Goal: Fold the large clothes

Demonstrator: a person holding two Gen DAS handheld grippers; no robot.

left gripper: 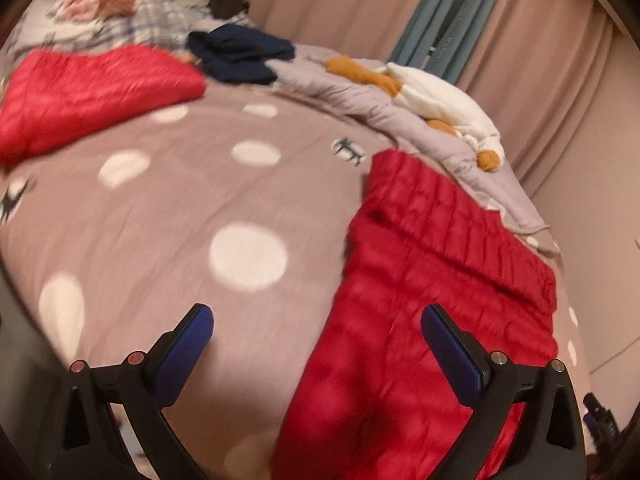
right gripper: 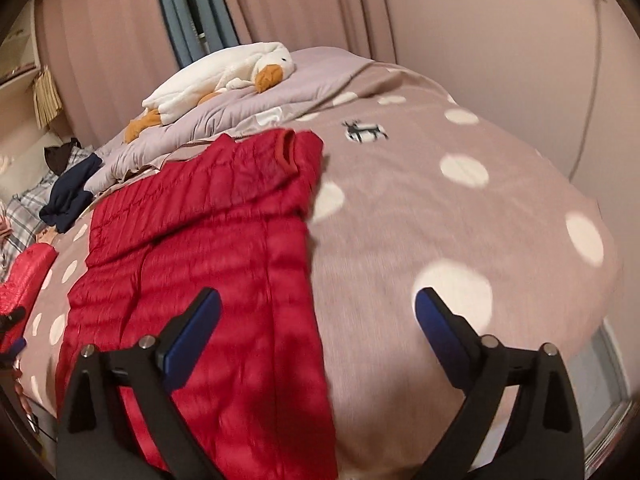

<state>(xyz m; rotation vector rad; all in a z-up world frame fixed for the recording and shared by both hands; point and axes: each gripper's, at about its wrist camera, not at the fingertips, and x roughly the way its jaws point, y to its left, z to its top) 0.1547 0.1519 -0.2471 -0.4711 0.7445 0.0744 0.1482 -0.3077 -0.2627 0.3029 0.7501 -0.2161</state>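
Observation:
A red quilted puffer garment [left gripper: 432,320] lies flat on the bed, partly folded along its length, with a flap doubled over at its far end. In the right wrist view it [right gripper: 208,264] shows with its collar at the far end. My left gripper [left gripper: 316,320] is open and empty, above the garment's left edge. My right gripper [right gripper: 316,304] is open and empty, above the garment's right edge. A second red quilted garment [left gripper: 88,92] lies folded at the far left of the bed and shows at the left edge of the right wrist view [right gripper: 24,276].
The bed has a mauve cover with white dots [left gripper: 180,208]. A grey quilt with a white goose plush [right gripper: 224,76] lies along the far side. Navy clothes [left gripper: 240,56] and a plaid pile [left gripper: 148,20] lie near the pillows. Pink curtains [left gripper: 520,40] hang behind.

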